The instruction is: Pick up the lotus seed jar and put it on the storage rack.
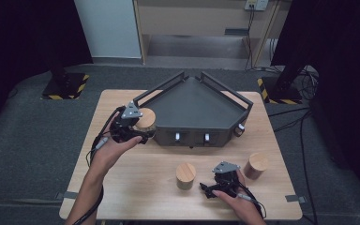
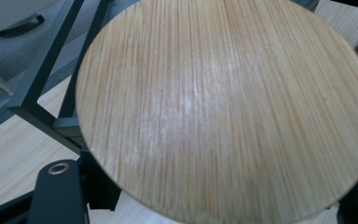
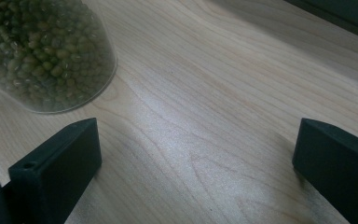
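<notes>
Up left, left gripper (image 1: 136, 127) clamps wooden-lidded jar (image 2: 223, 107) (beside tray (image 1: 194, 101)).

You see a dark five-sided tray (image 1: 194, 101) at the back of your pale wooden table (image 1: 136, 187), yellow-black striped stand bases (image 1: 65, 86) on grey carpet, cables at a wall socket (image 1: 256, 4).

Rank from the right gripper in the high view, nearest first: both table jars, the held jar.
1. Middle jar, just left of the right gripper.
2. Right jar, at the table's right.
3. Held jar, in the left gripper by the tray.
</notes>
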Motion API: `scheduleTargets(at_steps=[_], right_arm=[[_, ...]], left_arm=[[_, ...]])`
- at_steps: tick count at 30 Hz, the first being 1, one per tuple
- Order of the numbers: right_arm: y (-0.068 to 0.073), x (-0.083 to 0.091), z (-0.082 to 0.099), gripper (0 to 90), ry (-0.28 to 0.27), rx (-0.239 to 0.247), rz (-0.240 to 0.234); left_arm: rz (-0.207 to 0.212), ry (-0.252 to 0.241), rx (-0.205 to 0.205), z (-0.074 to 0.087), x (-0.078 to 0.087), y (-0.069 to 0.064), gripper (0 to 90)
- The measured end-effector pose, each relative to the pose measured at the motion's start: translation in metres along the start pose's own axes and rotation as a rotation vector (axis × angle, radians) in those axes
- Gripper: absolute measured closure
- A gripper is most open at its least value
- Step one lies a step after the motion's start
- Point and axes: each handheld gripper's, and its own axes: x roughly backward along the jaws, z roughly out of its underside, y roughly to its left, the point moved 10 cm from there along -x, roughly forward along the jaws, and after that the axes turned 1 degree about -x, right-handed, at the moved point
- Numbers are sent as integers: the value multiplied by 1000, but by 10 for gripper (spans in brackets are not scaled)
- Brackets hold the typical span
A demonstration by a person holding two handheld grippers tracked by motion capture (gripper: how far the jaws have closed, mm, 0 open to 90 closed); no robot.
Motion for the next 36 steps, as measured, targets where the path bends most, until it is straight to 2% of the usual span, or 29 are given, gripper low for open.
scheduleTargets(at_steps=[21, 28, 36], right_arm=[[0, 0, 0, 13, 0, 0, 0], [0, 0, 0, 13, 0, -1, 0], [0, 0, 0, 13, 0, -1, -1]], left_arm=[[-14, 4, -25, -18, -8, 7, 242], [-17, -1, -28, -24, -13, 9, 242], [-20, 4, -50, -34, -24, 9, 242]])
